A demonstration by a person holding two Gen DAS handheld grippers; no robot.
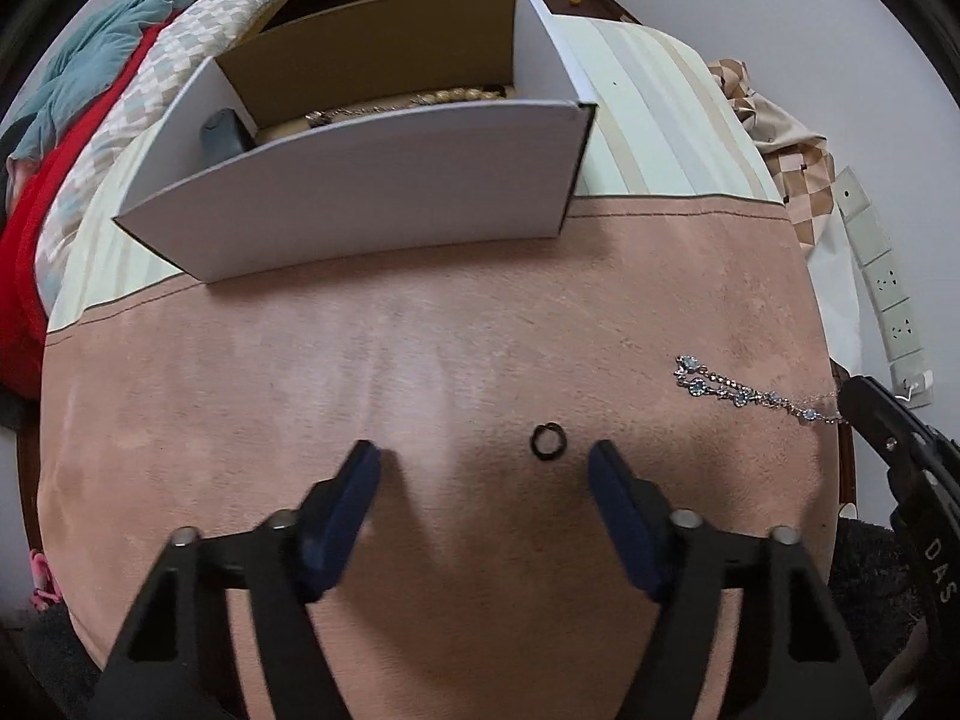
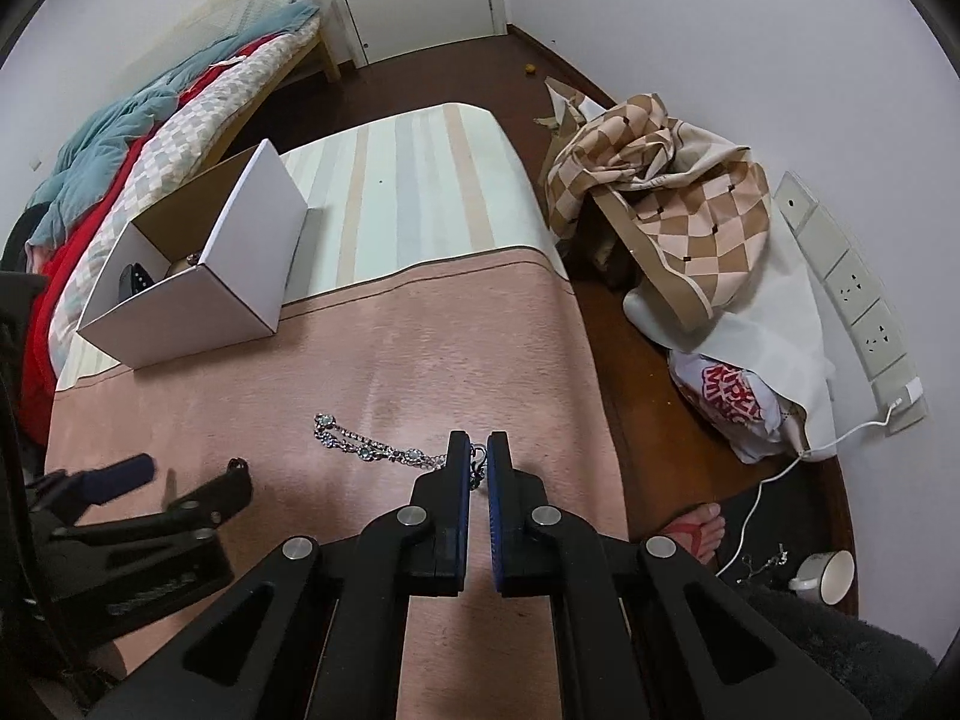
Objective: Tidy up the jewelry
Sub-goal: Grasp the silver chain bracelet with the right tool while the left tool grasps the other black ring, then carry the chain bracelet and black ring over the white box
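Observation:
A small dark ring (image 1: 546, 438) lies on the pink cloth just ahead of my open left gripper (image 1: 485, 457), nearer its right finger. A silver bracelet with pale blue stones (image 1: 744, 391) lies to the right; it also shows in the right wrist view (image 2: 366, 445). My right gripper (image 2: 478, 447) is shut on the bracelet's chain end, and its fingertips (image 1: 855, 393) show at the right edge of the left wrist view. A white cardboard box (image 1: 384, 180) stands beyond, holding a pearl string (image 1: 462, 96) and other jewelry. My left gripper shows at lower left (image 2: 180, 474).
The pink cloth (image 2: 420, 348) covers a striped table top (image 2: 408, 192). A bed with bedding (image 2: 150, 102) is at the left. Checked fabric and bags (image 2: 690, 210) lie on the floor at the right, with a cup (image 2: 831, 576) and a wall socket strip (image 2: 864, 312).

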